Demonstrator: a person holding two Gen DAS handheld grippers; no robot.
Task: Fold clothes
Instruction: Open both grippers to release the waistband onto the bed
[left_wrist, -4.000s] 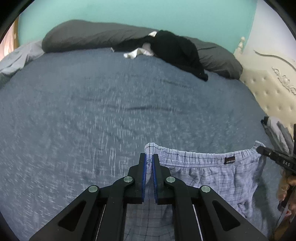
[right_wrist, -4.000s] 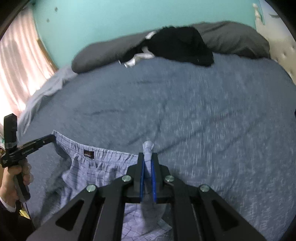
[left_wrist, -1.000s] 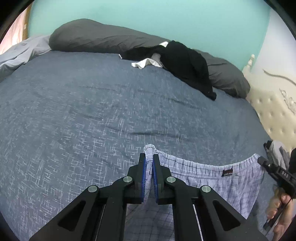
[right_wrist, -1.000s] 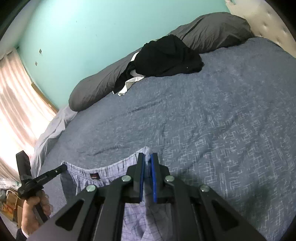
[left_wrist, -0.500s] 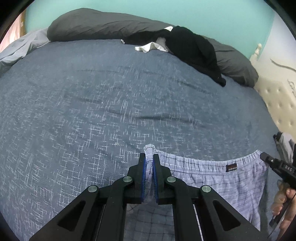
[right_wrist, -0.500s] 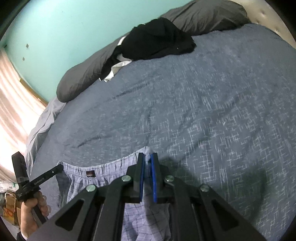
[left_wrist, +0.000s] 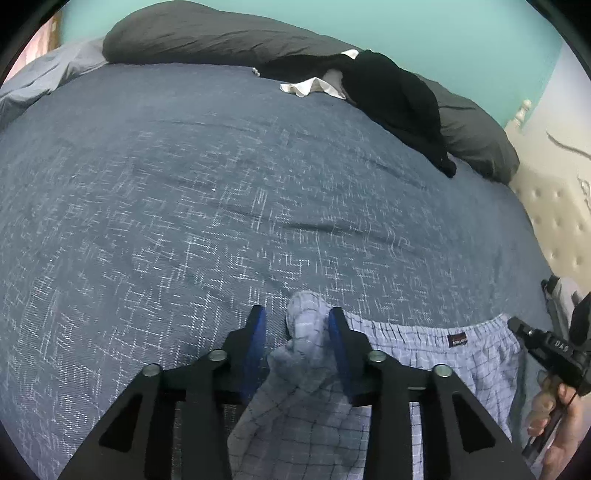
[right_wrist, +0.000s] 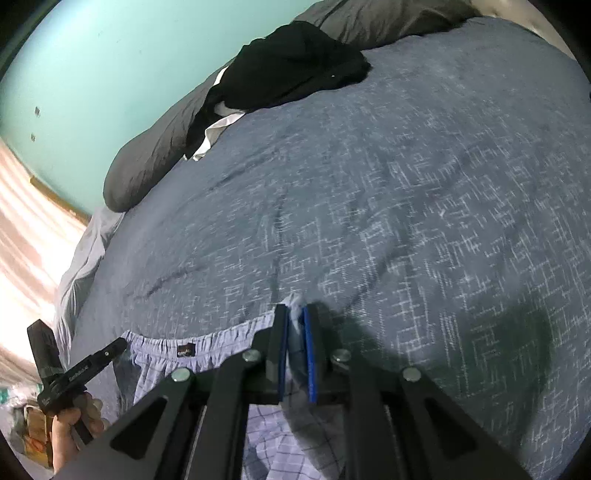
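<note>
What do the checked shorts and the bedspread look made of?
The shorts look like thin woven cotton, matte: a fine checked weave, a gathered elastic waistband and soft, limp folds. The bedspread looks like a heavier woven fabric, matte blue with pale crosshatch threads and shallow creases. The exact fibres cannot be told.

Your left hand-held gripper (left_wrist: 295, 325) is matte black plastic: two long angular arms with triangular cut-outs, narrowing to fingers lined with blue pads (left_wrist: 258, 332). Four round silver screw heads sit across the arms, two on each side. Your right hand-held gripper (right_wrist: 294, 325) is built the same way, black with blue pads (right_wrist: 308, 350) and four silver screws. Seen from the side in the other camera, each tool shows a slim black beak with small white lettering, too small to read in full, above a black pistol-style handle. Your hand (right_wrist: 70, 424) wraps that handle; a thin dark cable hangs beside the right hand (left_wrist: 561, 417).
</note>
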